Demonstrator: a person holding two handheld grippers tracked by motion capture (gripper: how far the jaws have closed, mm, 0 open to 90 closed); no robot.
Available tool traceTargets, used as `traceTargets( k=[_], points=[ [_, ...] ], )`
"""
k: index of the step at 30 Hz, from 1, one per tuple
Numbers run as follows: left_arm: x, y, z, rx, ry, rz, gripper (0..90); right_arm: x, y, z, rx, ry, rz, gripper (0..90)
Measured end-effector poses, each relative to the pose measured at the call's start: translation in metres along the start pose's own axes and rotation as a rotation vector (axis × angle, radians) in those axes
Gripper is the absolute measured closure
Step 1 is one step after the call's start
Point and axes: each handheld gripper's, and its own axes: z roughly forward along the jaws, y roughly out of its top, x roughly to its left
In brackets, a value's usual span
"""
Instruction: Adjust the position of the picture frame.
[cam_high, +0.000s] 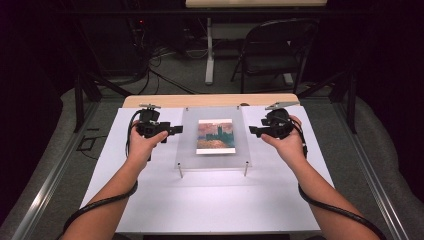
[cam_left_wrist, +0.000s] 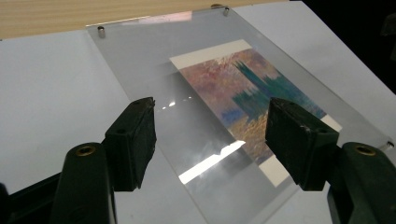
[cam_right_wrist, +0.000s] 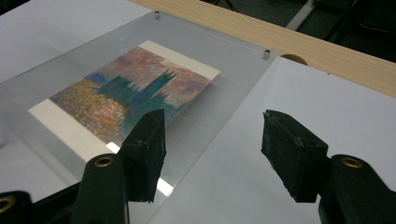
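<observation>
Risk: clear acrylic frame (cam_high: 214, 136) with the painted print (cam_high: 215, 136) sits on four corner standoffs mid-table (cam_high: 165, 210); a one-sided pinch could tip or skid it, or smudge the glossy pane. Left gripper (cam_high: 172, 129) and right gripper (cam_high: 253, 130): fingers wide open, empty, flanking the frame's edges, touching nothing.

We see the white table (cam_high: 210, 205) lit brightly from above while the room around it sinks into near black. The clear acrylic frame (cam_left_wrist: 140, 60) throws a white streak of glare near its close edge in both gripper views. The black jaws nearest the lens look soft, and short shadows lie beside the frame.
</observation>
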Motion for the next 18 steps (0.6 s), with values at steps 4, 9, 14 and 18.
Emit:
traceTargets(
  k=[4,9,14,18],
  points=[
    [0.001,0.009,0.014,0.01,0.011,-0.01,33.1,-0.003,0.006,0.019,0.014,0.009,0.036,39.7],
    [0.003,0.016,0.028,0.008,0.025,-0.032,33.3,-0.007,0.012,0.039,0.027,0.023,0.089,39.8],
    [0.011,0.023,0.045,0.009,0.038,-0.039,33.7,-0.005,0.019,0.063,0.047,0.037,0.109,39.8],
    [0.019,0.021,0.055,0.018,0.035,-0.073,34.5,-0.004,0.02,0.077,0.057,0.064,0.139,39.8]
  ],
)
